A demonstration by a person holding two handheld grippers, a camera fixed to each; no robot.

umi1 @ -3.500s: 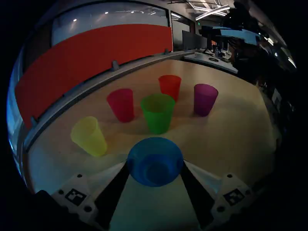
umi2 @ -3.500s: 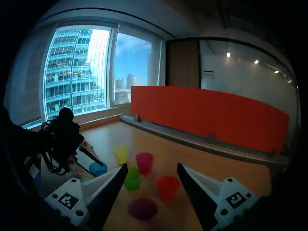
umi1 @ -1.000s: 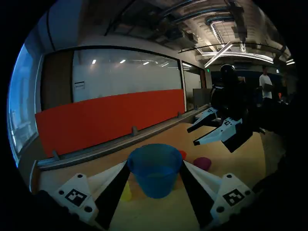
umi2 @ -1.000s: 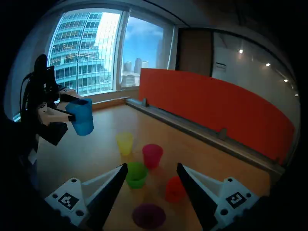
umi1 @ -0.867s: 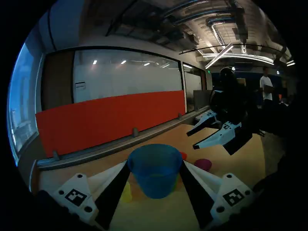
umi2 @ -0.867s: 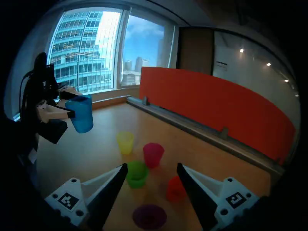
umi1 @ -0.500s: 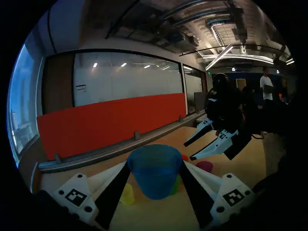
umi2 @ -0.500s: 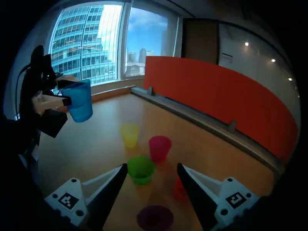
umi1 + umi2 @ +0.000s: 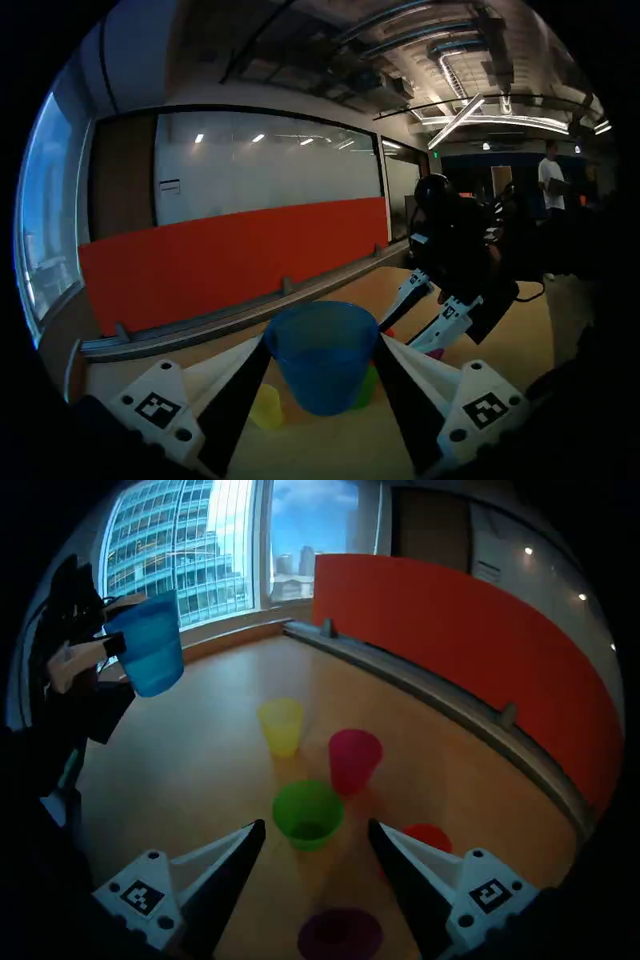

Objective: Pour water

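Your left tongs [image 9: 320, 346] still clamp the blue cup [image 9: 322, 374], held up well left of the green cup [image 9: 308, 812]. Your right tongs [image 9: 316, 827] gape empty, now tipped lower over the green cup on the desk [image 9: 200, 752].

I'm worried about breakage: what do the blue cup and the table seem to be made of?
The blue cup: likely translucent plastic, since light passes through its tinted wall. The table: looks like light wood or laminate, smooth with soft sheen.
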